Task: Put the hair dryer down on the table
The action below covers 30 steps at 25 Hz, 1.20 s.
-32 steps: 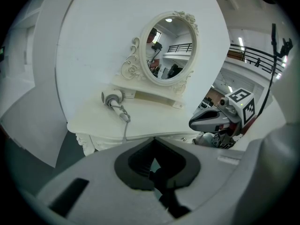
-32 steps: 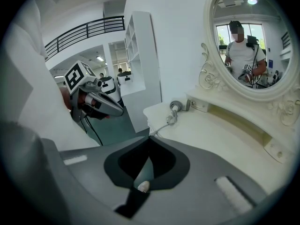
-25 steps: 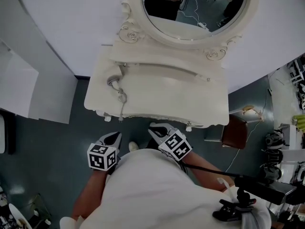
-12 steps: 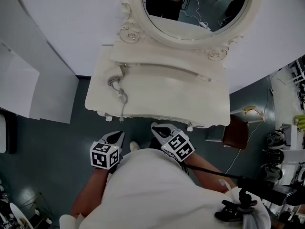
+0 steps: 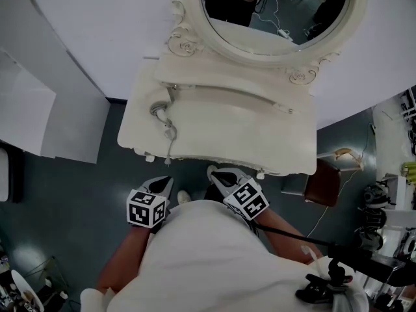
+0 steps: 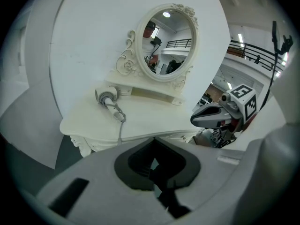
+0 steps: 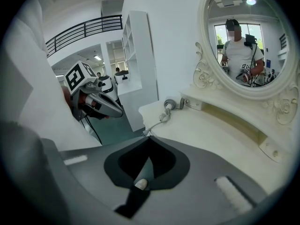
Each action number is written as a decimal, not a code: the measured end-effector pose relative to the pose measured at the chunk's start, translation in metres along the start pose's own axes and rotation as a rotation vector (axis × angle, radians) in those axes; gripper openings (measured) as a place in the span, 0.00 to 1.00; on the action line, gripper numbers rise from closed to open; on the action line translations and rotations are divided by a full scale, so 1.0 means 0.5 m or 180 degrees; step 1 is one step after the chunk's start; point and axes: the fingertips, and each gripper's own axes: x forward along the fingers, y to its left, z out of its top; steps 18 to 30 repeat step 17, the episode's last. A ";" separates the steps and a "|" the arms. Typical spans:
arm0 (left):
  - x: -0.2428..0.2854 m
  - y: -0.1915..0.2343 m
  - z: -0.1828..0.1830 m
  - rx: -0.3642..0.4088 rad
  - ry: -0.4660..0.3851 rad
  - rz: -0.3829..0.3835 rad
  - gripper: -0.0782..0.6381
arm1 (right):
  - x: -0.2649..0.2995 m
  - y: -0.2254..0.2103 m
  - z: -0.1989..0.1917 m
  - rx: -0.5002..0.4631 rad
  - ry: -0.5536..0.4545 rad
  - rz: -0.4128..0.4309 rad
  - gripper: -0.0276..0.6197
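Hair dryer: the small grey and white hair dryer (image 5: 158, 110) lies on its side on the cream, curly-edged dressing table (image 5: 240, 129). It is at the back left, below the big oval mirror (image 5: 279, 12).
How it looks: a round grey nose and a short pale handle. Its thin pale cord (image 5: 168, 149) runs to the front edge and hangs over.
Left gripper (image 5: 164, 183): jaws pressed together with nothing in them, low in front of the table, well apart from the dryer.
Right gripper (image 5: 214, 173): jaws pressed together too, and empty.
Job: it looks done.
What could go wrong: a gripper or the person's body could catch the hanging cord. That would drag the dryer off the table. It also sits near the left edge, so a bump could tip it off.
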 end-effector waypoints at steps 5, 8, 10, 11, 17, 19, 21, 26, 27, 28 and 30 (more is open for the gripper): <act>0.013 0.010 0.016 -0.0026 -0.0020 0.0048 0.11 | 0.008 -0.022 0.008 -0.0037 -0.0002 0.0031 0.04; 0.026 0.013 0.029 -0.0050 -0.0029 0.0083 0.11 | 0.012 -0.040 0.012 -0.0058 -0.0004 0.0063 0.04; 0.037 0.016 0.042 -0.0064 -0.0034 0.0111 0.11 | 0.014 -0.057 0.017 -0.0075 -0.0013 0.0086 0.04; 0.044 0.016 0.049 -0.0071 -0.0035 0.0125 0.11 | 0.014 -0.068 0.020 -0.0082 -0.0012 0.0095 0.04; 0.095 0.012 0.110 -0.0092 -0.0036 0.0193 0.11 | 0.012 -0.152 0.039 -0.0097 -0.0019 0.0120 0.04; 0.095 0.012 0.110 -0.0092 -0.0036 0.0193 0.11 | 0.012 -0.152 0.039 -0.0097 -0.0019 0.0120 0.04; 0.095 0.012 0.110 -0.0092 -0.0036 0.0193 0.11 | 0.012 -0.152 0.039 -0.0097 -0.0019 0.0120 0.04; 0.095 0.012 0.110 -0.0092 -0.0036 0.0193 0.11 | 0.012 -0.152 0.039 -0.0097 -0.0019 0.0120 0.04; 0.095 0.012 0.110 -0.0092 -0.0036 0.0193 0.11 | 0.012 -0.152 0.039 -0.0097 -0.0019 0.0120 0.04; 0.095 0.012 0.110 -0.0092 -0.0036 0.0193 0.11 | 0.012 -0.152 0.039 -0.0097 -0.0019 0.0120 0.04; 0.095 0.012 0.110 -0.0092 -0.0036 0.0193 0.11 | 0.012 -0.152 0.039 -0.0097 -0.0019 0.0120 0.04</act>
